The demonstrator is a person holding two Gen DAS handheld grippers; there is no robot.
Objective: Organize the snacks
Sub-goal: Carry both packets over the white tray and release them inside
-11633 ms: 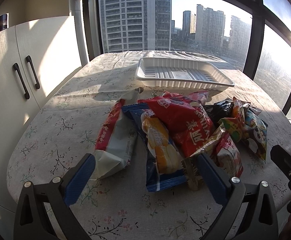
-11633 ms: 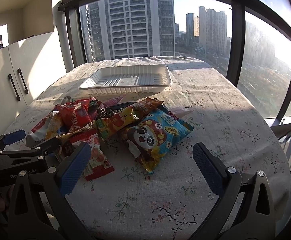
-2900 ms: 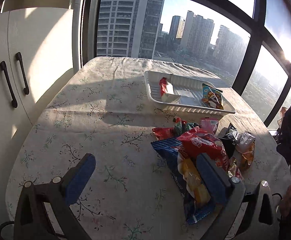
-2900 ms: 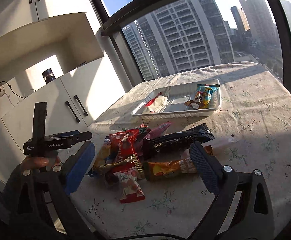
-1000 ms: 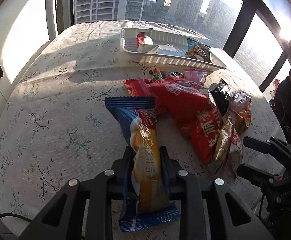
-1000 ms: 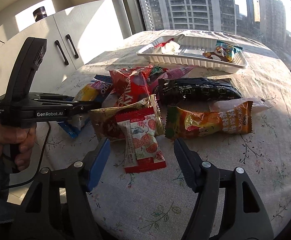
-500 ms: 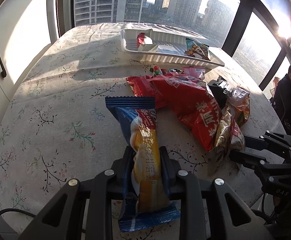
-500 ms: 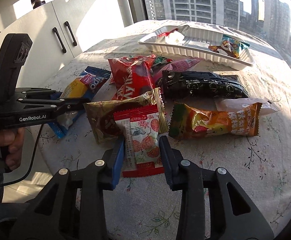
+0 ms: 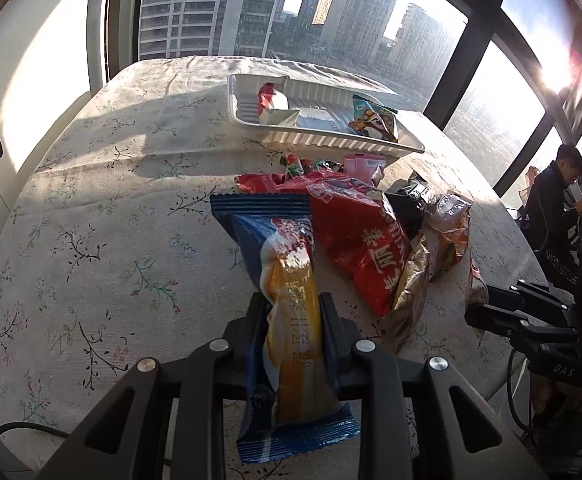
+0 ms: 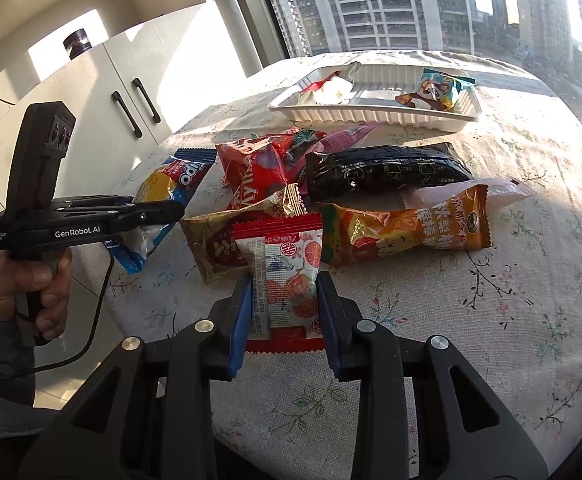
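Your left hand-held gripper (image 9: 293, 320) is clamped on the blue-and-yellow packet (image 9: 287, 280), which runs lengthwise between its fingers and extends ahead over the tabletop (image 9: 91, 220). Your right hand-held gripper (image 10: 285, 300) is closed on the red-and-white packet (image 10: 285, 276), nearest edge of the pile. Your left hand (image 10: 31, 280) grips its handle upright, fingers level. Beyond lie five loose packets at least; farther, the white tray (image 10: 371, 114) holds two packets.
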